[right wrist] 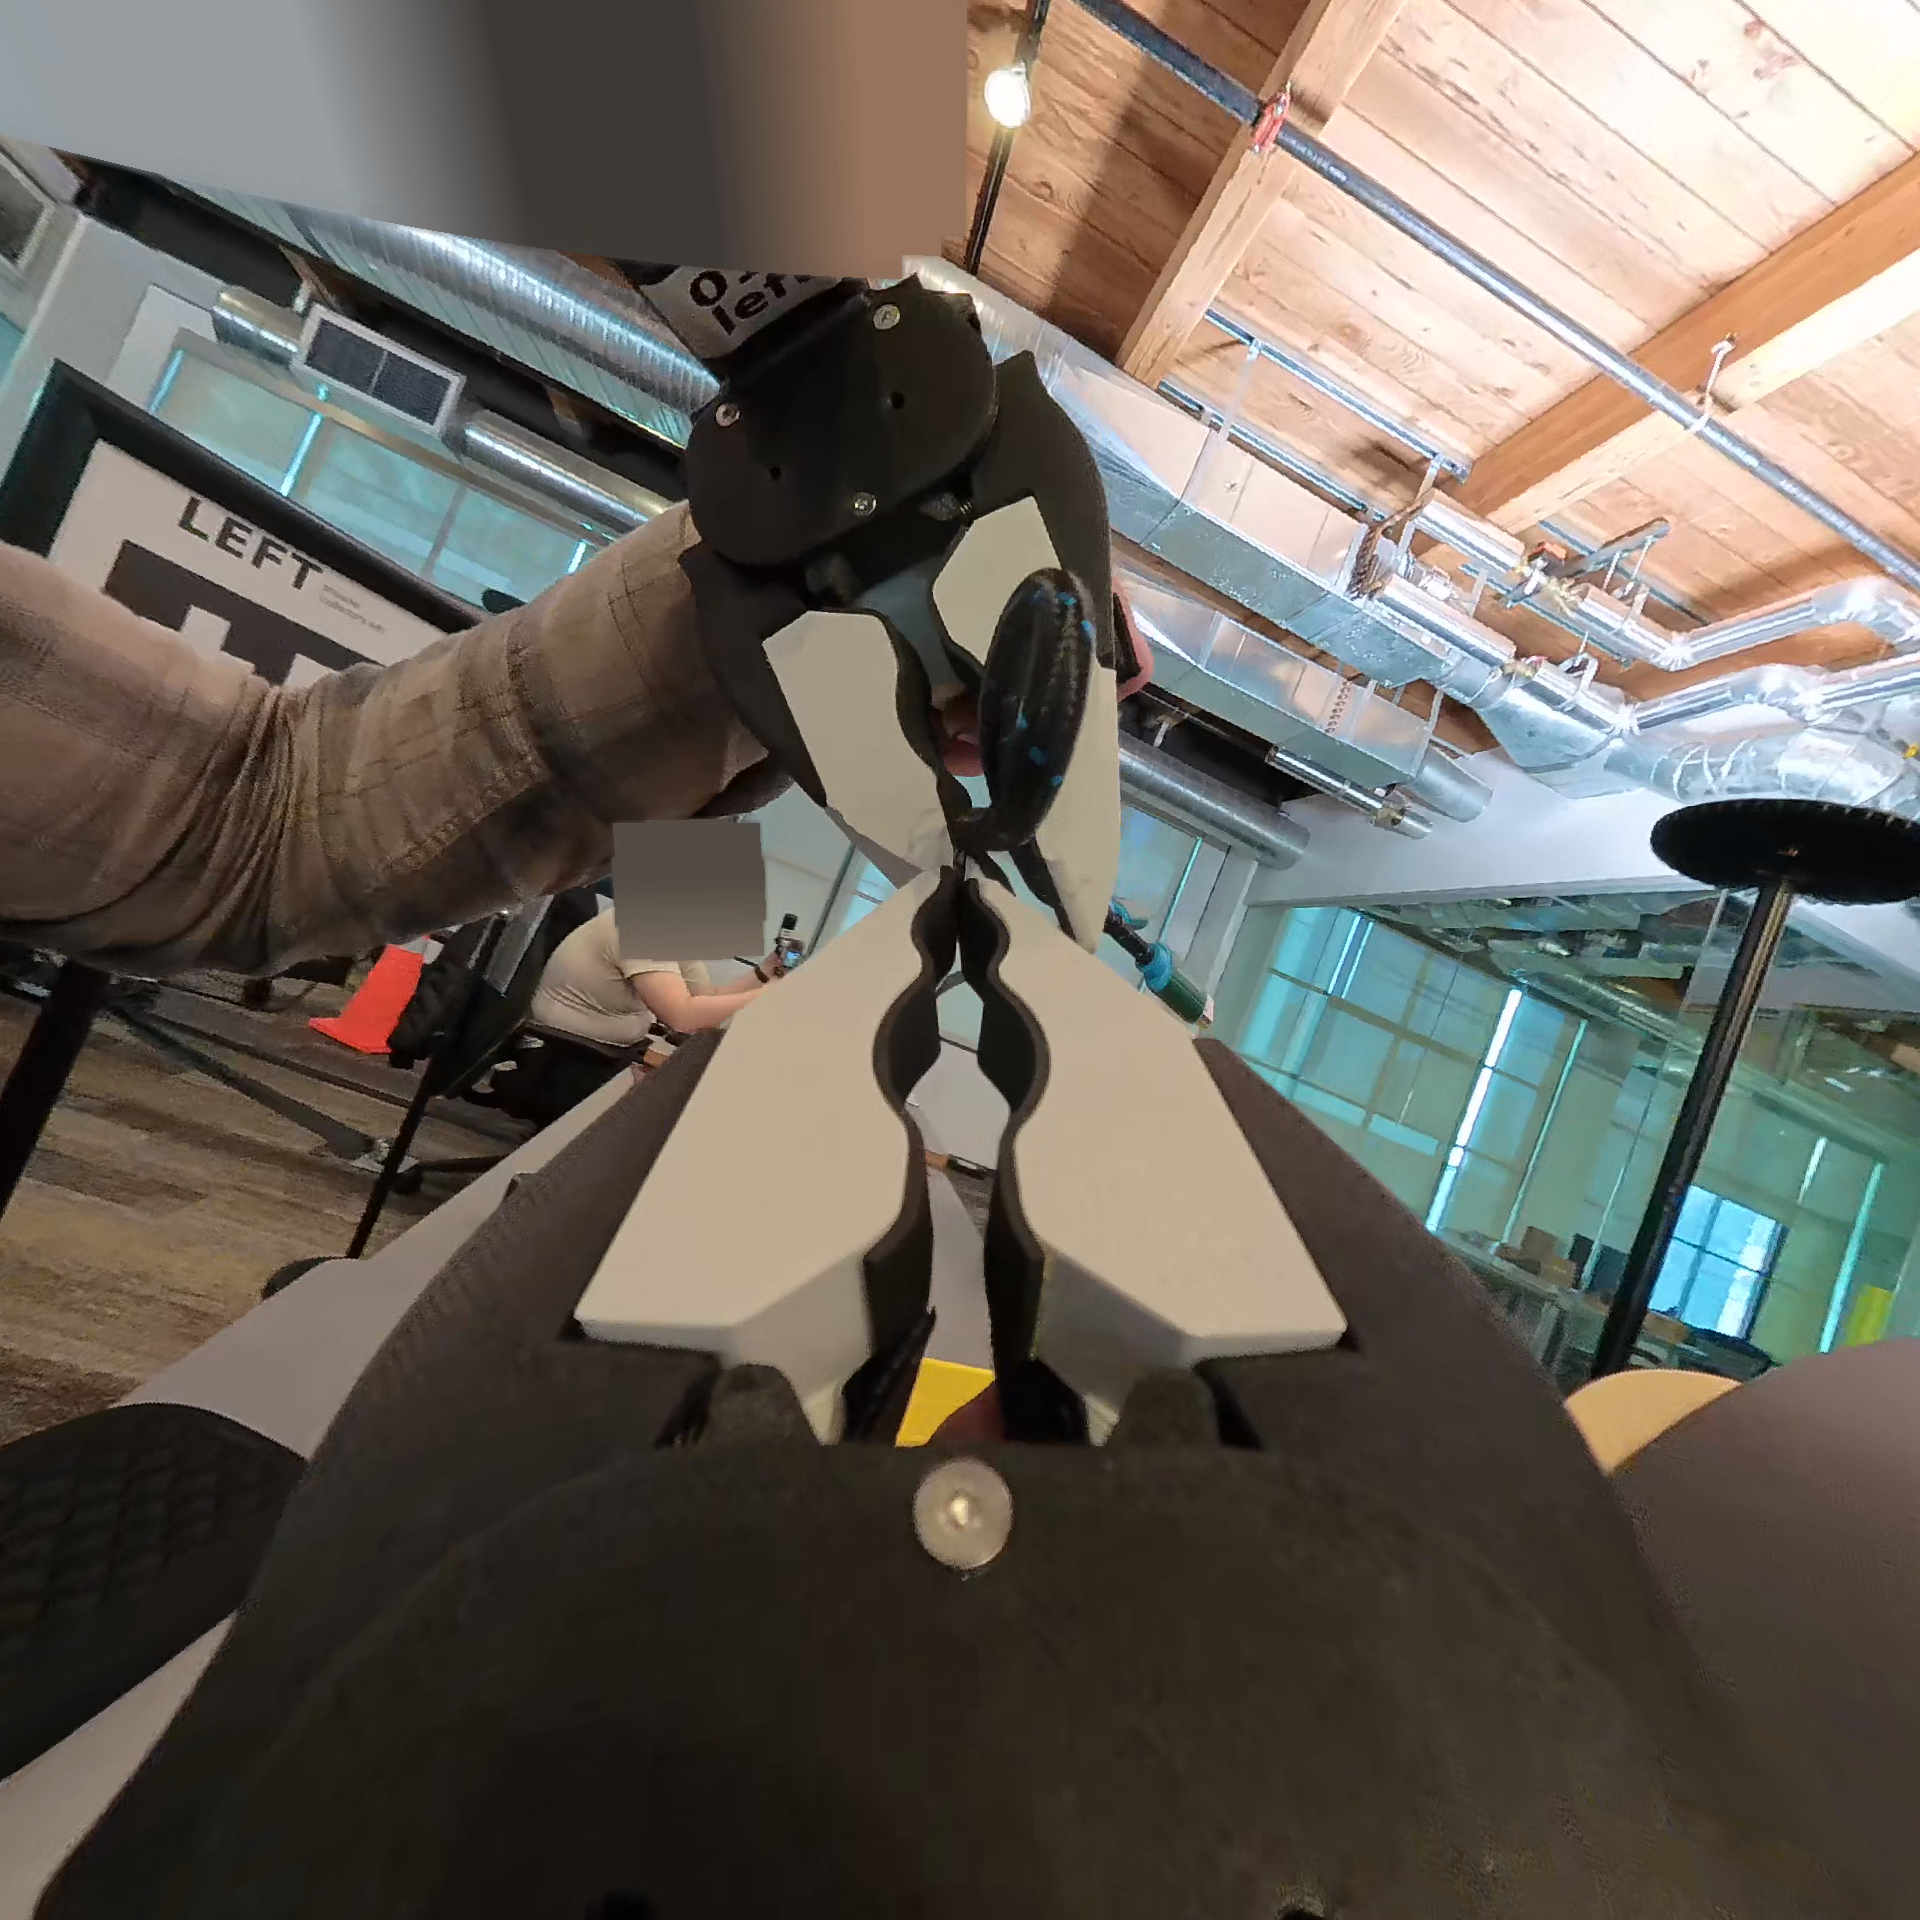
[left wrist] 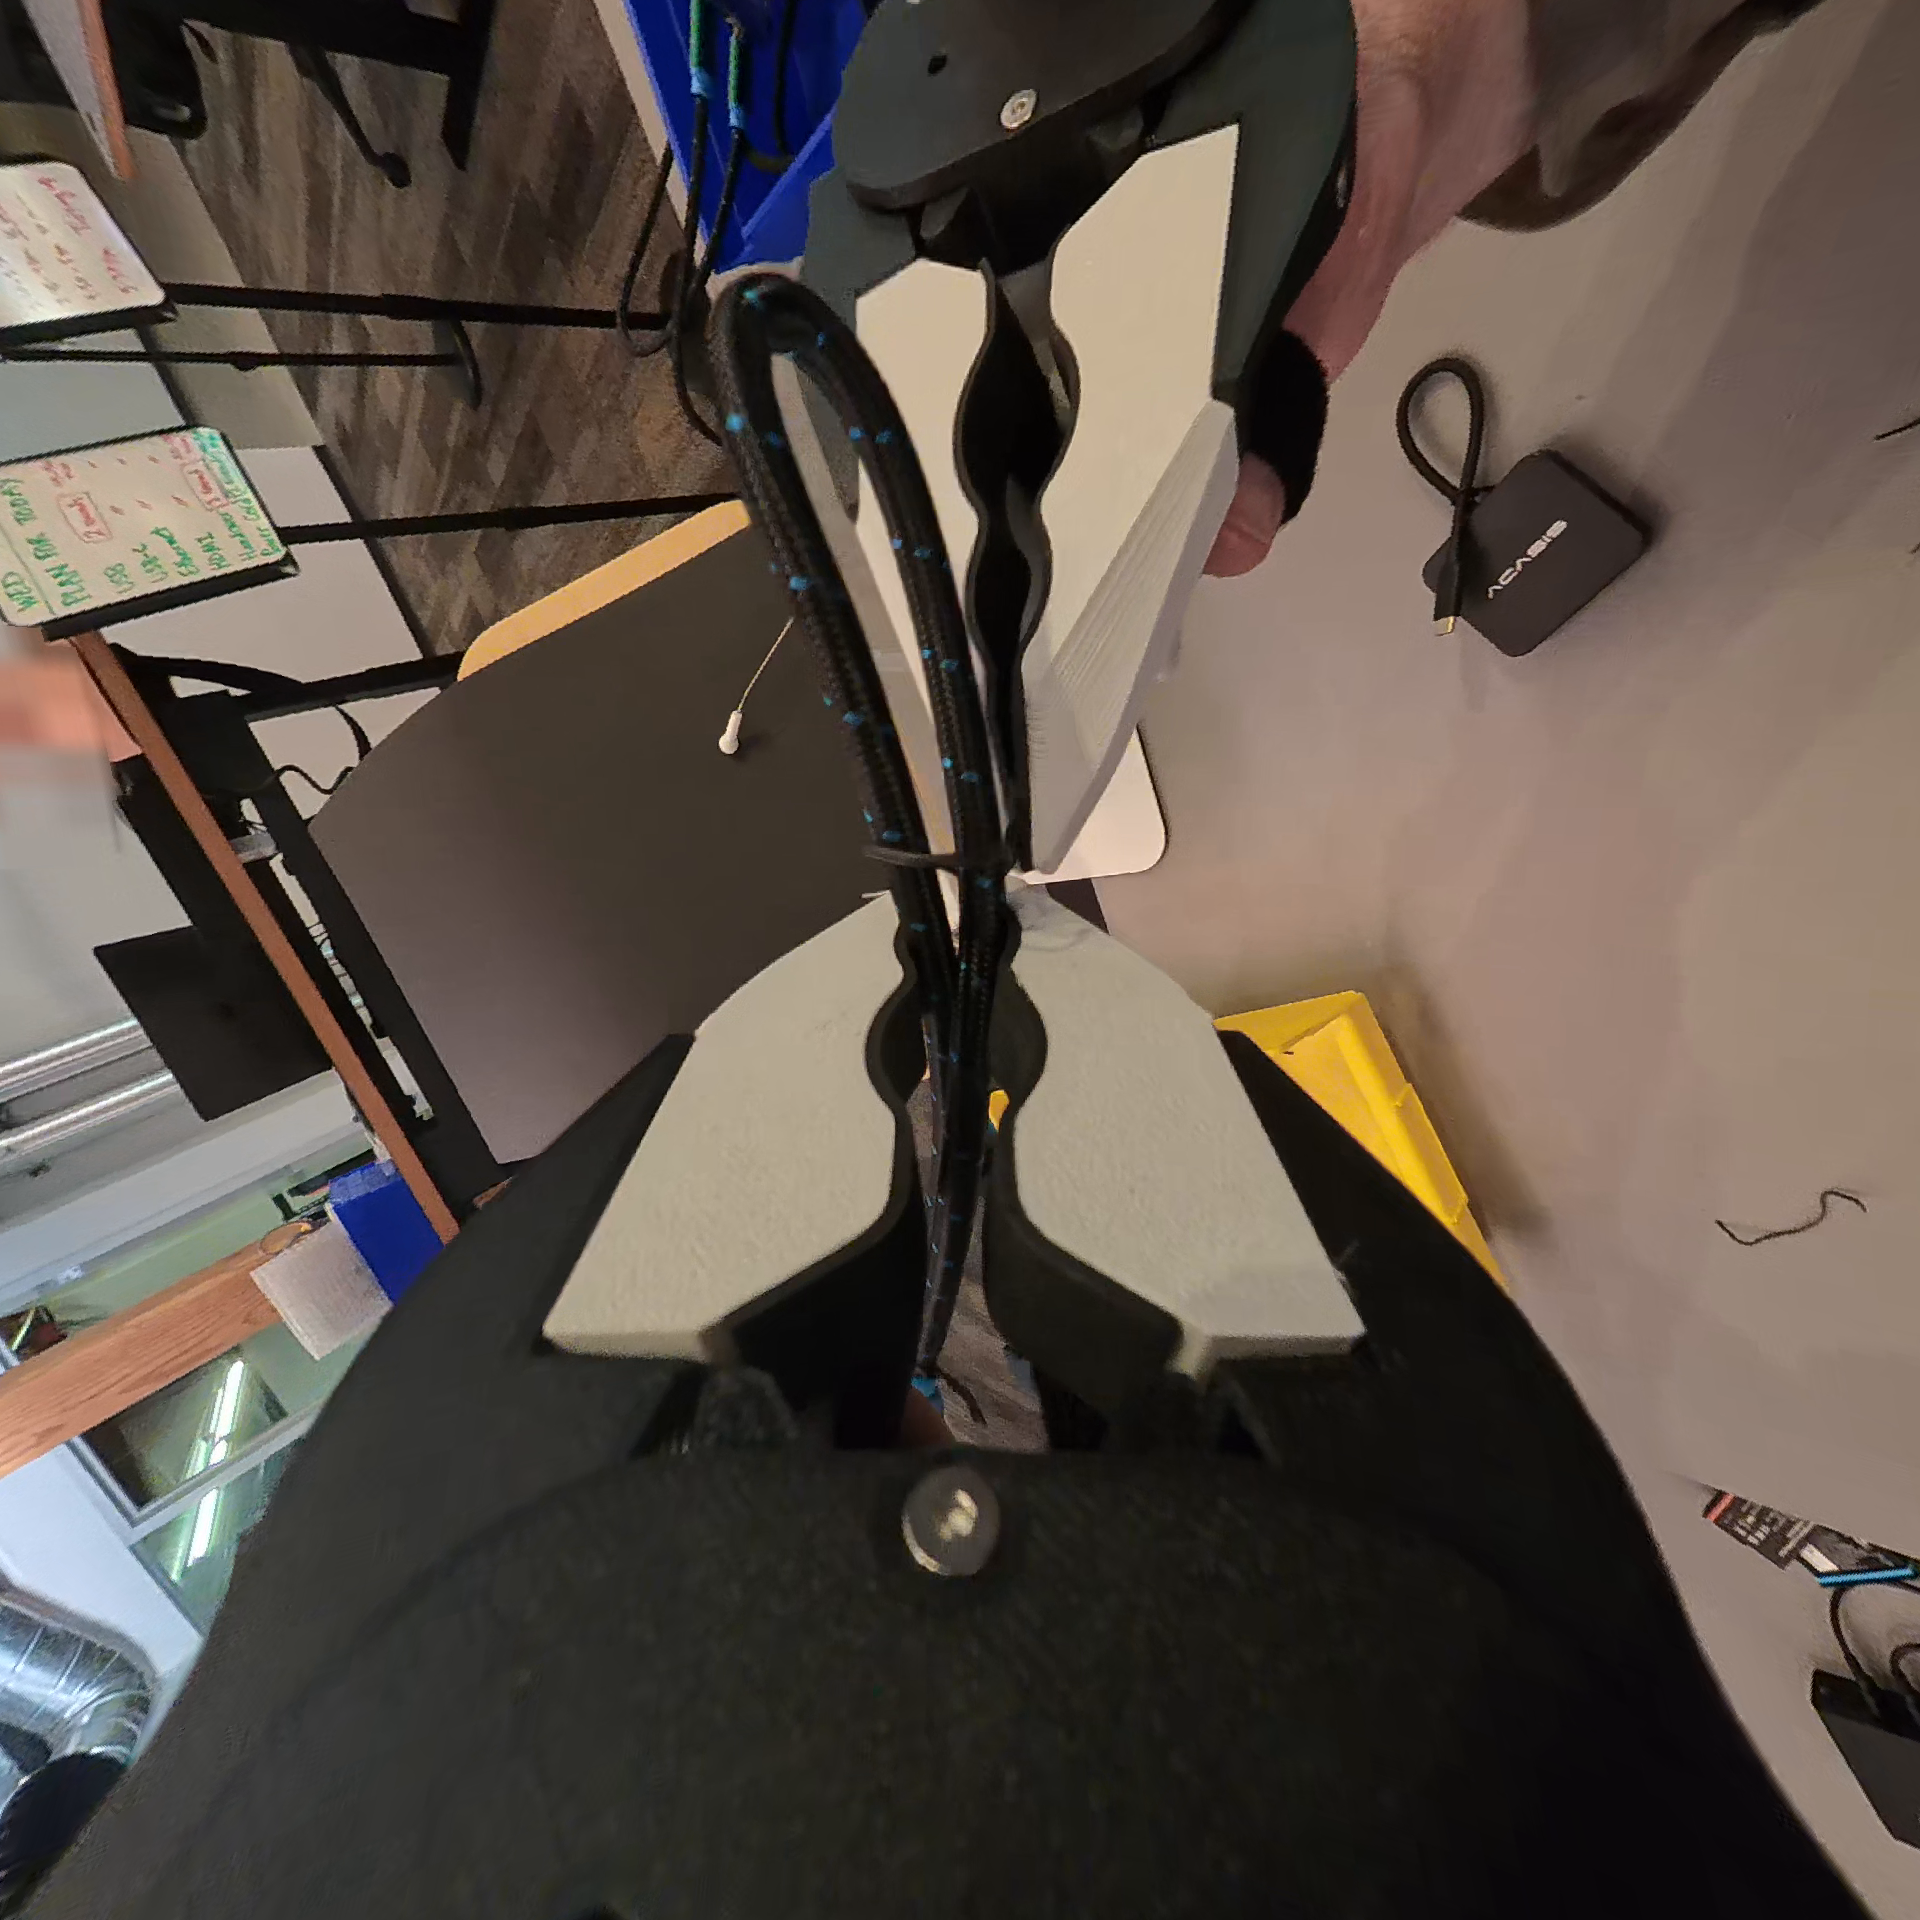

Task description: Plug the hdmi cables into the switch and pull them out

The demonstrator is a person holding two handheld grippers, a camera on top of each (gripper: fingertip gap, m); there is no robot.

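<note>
My left gripper [left wrist: 956,925] is shut on a folded bundle of black braided cable with blue flecks [left wrist: 914,582]. The cable's loop rises beyond the fingertips. A thin black tie [left wrist: 914,857] wraps the bundle just past my left fingertips. My right gripper [right wrist: 961,888] faces the left one tip to tip and is shut, pinching the tie at the bundle. It also shows in the left wrist view [left wrist: 1013,831]. In the right wrist view the left gripper [right wrist: 961,831] holds the cable loop [right wrist: 1039,707] in the air. A small black box with a short looped cable [left wrist: 1538,561] lies on the grey table [left wrist: 1558,935].
A yellow bin [left wrist: 1361,1101] stands at the table's edge under the grippers. Another black box with cables [left wrist: 1870,1756] lies at the lower right. A dark chair [left wrist: 582,831] stands beside the table, and a blue bin [left wrist: 769,156] is farther off. A person sits in the background [right wrist: 603,997]. The tips of both grippers are at nearly the same place.
</note>
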